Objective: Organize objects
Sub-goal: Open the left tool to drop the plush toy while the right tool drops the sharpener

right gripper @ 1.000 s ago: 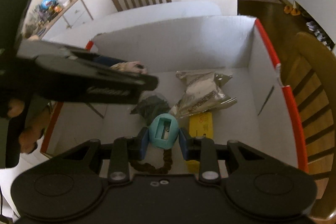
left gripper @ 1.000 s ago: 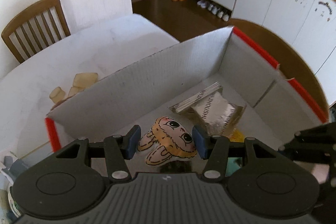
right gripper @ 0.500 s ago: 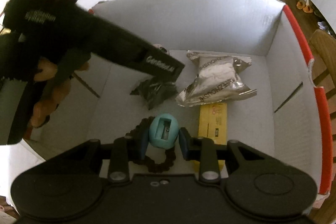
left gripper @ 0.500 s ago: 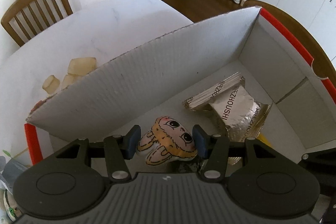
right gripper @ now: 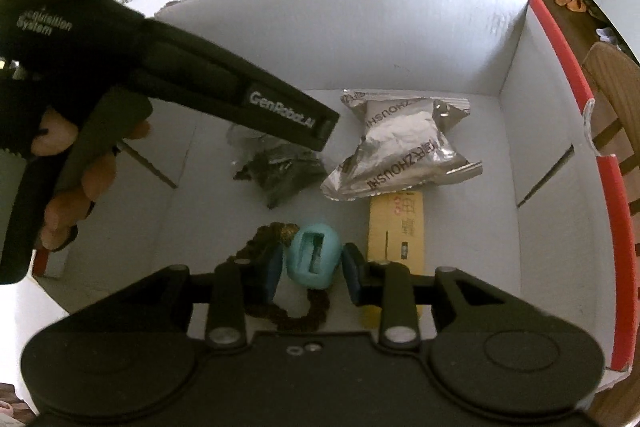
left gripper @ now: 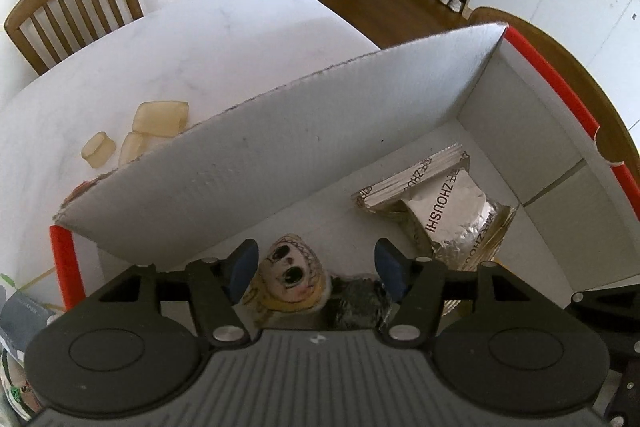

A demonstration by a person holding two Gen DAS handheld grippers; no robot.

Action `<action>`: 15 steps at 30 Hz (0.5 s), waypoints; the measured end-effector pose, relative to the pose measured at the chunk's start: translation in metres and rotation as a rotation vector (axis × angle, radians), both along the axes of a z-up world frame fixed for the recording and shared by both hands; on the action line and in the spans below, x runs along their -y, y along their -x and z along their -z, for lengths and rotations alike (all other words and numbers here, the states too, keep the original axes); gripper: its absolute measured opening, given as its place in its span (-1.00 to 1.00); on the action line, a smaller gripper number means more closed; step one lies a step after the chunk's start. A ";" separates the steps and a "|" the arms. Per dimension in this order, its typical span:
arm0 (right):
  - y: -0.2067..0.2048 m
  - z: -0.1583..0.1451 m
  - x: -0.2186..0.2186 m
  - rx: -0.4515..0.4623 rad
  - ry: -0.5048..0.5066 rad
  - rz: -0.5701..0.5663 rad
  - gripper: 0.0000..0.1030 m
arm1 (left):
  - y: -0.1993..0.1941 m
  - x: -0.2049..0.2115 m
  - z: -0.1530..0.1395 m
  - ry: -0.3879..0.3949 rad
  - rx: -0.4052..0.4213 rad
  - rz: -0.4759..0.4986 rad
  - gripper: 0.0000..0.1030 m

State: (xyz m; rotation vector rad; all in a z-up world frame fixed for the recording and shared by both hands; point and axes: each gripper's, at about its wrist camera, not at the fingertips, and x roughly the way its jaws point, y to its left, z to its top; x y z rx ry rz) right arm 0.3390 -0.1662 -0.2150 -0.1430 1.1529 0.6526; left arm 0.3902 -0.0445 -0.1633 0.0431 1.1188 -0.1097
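Inside the white cardboard box [right gripper: 400,39], right claw [right gripper: 308,269] loosely brackets a small, hard, light teal plastic sharpener [right gripper: 315,254]; left claw [left gripper: 316,269] is open over a soft cartoon-face doll [left gripper: 292,277]

We see both wrist views looking down close into the cardboard box [left gripper: 280,163], left view from its left wall, right view from its near side, sharing the foil packet [left gripper: 444,211] [right gripper: 400,147].

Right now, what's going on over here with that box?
A person holds a gripper in each hand over a white cardboard box. The left gripper is open above a cartoon-face plush. The right gripper brackets a teal sharpener, jaws slightly apart. A silver snack bag and a yellow packet lie inside.
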 end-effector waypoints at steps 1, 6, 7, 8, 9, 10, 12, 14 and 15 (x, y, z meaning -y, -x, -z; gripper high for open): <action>0.002 -0.002 0.002 0.004 -0.005 0.000 -0.34 | 0.001 -0.001 -0.001 0.002 0.004 -0.004 0.24; 0.011 -0.013 0.010 0.018 -0.031 0.006 -0.28 | 0.011 -0.006 -0.012 0.014 0.036 -0.017 0.25; 0.013 -0.015 0.012 0.021 -0.037 0.007 -0.27 | 0.013 -0.007 -0.016 0.015 0.046 -0.019 0.25; 0.012 -0.019 0.010 0.026 -0.042 0.009 -0.27 | 0.013 -0.007 -0.019 0.017 0.054 -0.019 0.24; 0.014 -0.021 0.011 0.030 -0.045 0.011 -0.26 | 0.016 -0.008 -0.022 0.018 0.061 -0.019 0.25; 0.011 -0.025 0.009 0.034 -0.049 0.012 -0.26 | 0.019 -0.008 -0.026 0.020 0.070 -0.020 0.25; 0.011 -0.030 0.011 0.045 -0.056 0.014 -0.25 | 0.024 -0.011 -0.032 0.024 0.089 -0.022 0.25; 0.010 -0.035 0.015 0.055 -0.067 0.015 -0.24 | 0.031 -0.014 -0.039 0.029 0.108 -0.025 0.24; 0.009 -0.038 0.016 0.061 -0.071 0.015 -0.24 | 0.036 -0.015 -0.043 0.033 0.119 -0.026 0.24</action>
